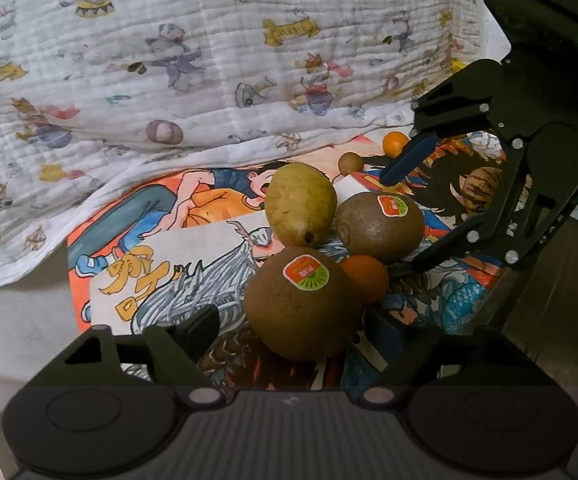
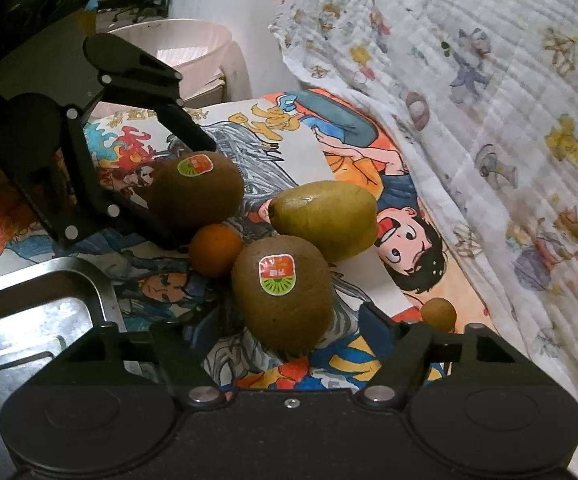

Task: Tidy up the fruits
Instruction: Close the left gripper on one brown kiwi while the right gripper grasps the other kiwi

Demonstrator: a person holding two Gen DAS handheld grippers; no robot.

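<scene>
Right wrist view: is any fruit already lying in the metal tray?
No. The metal tray shows only bare metal; both kiwis lie on the printed cloth.

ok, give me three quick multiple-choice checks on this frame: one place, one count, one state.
1. The pear lies:
A) on the cartoon poster
B) in a bowl
C) between closed jaws

2. Stickered kiwis:
A) one
B) two
C) three

3. Right gripper jaws:
A) shut on the pear
B) shut, empty
C) open, astride a kiwi

Answers:
1 A, the pear rests directly on the printed sheet.
2 B, two brown fruits carry red-green labels.
3 C, gaps show on both sides of the kiwi between the jaws.
</scene>
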